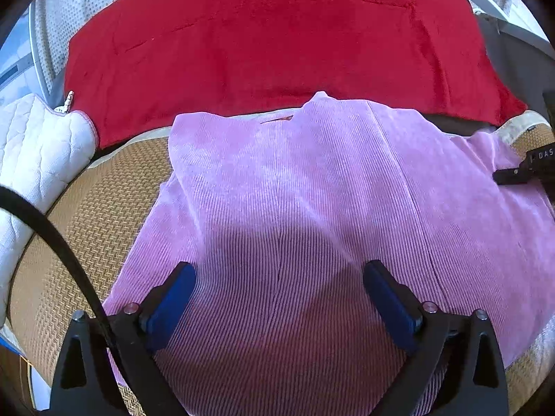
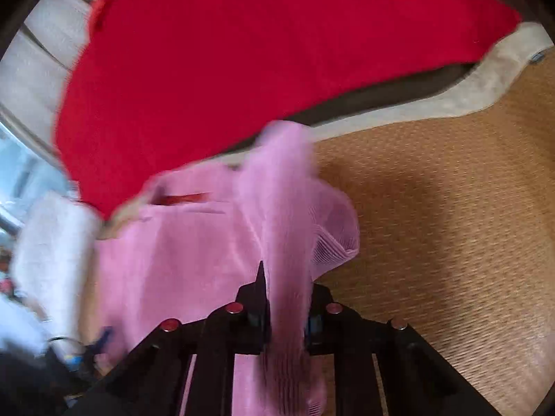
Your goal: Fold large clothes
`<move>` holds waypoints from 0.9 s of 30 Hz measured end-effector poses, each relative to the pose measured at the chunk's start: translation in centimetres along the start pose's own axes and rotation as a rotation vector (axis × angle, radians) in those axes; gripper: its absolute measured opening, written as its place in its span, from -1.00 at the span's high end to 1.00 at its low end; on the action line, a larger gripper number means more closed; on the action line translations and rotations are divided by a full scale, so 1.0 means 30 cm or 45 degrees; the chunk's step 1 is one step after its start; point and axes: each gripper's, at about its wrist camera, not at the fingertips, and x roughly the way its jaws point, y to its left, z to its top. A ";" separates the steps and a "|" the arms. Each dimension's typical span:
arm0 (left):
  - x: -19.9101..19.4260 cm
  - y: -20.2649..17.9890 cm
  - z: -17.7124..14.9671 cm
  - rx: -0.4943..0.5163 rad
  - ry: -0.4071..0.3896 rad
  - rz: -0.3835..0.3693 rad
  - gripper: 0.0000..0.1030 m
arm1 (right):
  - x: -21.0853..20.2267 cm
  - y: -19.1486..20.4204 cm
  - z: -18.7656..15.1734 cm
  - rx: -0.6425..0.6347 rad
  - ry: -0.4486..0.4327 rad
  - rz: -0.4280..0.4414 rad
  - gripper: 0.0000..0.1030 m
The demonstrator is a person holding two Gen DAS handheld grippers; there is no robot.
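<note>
A pink ribbed sweater lies spread on a woven mat. My left gripper hovers just above the sweater's lower middle, open and empty, blue pads wide apart. My right gripper is shut on a bunched fold of the pink sweater, at the garment's right side and lifted off the mat; this view is blurred by motion. The right gripper's black tip shows at the right edge of the left wrist view.
A red blanket covers the surface behind the sweater and shows in the right wrist view. A white quilted cushion sits at the left. A black cable crosses the lower left.
</note>
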 end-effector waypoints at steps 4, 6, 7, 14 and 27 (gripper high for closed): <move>-0.049 0.071 0.029 -0.058 0.025 -0.031 -0.90 | -0.072 0.007 -0.030 0.054 -0.089 -0.038 -0.43; -0.064 0.141 0.032 -0.113 -0.006 0.007 -0.90 | -0.147 0.046 -0.067 -0.001 -0.193 -0.077 -0.51; -0.058 0.187 0.023 -0.143 0.011 0.048 -0.90 | -0.183 0.061 -0.075 -0.025 -0.235 -0.087 -0.51; -0.064 0.405 -0.069 -0.376 0.122 0.013 -0.89 | -0.407 0.117 -0.326 -0.016 -0.388 0.181 -0.51; -0.241 0.374 -0.098 -0.356 0.018 0.106 -0.89 | -0.216 -0.028 -0.622 0.452 -0.151 0.506 -0.51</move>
